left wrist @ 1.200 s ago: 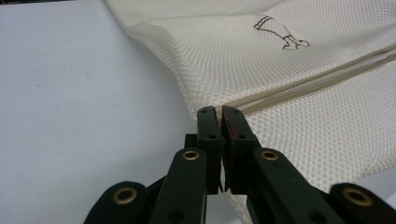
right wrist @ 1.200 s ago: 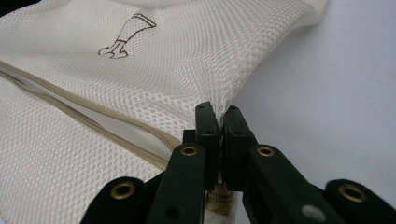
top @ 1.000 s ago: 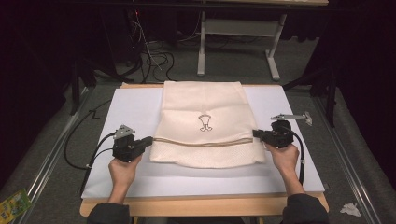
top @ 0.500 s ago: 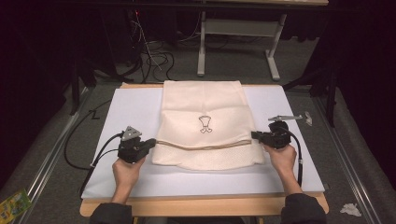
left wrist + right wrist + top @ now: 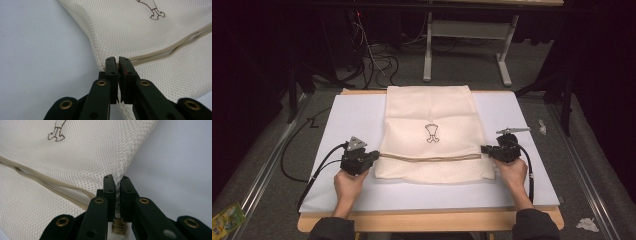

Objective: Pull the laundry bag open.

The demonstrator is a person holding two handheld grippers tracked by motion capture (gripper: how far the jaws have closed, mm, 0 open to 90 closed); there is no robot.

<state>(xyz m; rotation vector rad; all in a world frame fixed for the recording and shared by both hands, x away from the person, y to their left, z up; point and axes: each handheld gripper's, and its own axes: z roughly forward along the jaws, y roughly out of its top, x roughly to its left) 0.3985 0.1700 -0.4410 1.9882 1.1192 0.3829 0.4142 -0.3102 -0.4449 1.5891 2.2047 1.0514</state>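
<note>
- The cream mesh bag (image 5: 429,131) lies flat on the white sheet (image 5: 522,190) that covers the counter (image 5: 432,220), roughly central between the two hands.
- The left gripper (image 5: 117,62) is clenched on the bag's left side edge, right where the tan drawstring (image 5: 172,48) meets it; the right gripper (image 5: 117,181) is clenched on the bag's right side edge, mesh pinched between its jaws.
- Risk: each grip takes in just a thin margin of open mesh. If the hands pull apart or lift unevenly, the fabric could slip out of one gripper, and the bag would then sag or twist to one side.
- Risk: on the left, the jaws sit at the cord. A tug there may draw the drawstring and bunch the fabric rather than move the bag as a whole.
- Risk: the mesh looks light and limp, so a fast lift would likely let the near flap flop out of line.
- Orientation: the bag's long axis runs from the person toward the far edge of the counter. The small printed emblem (image 5: 431,133) reads upright from the person's side, and the drawstring crosses the bag from side to side near its near end.
</note>
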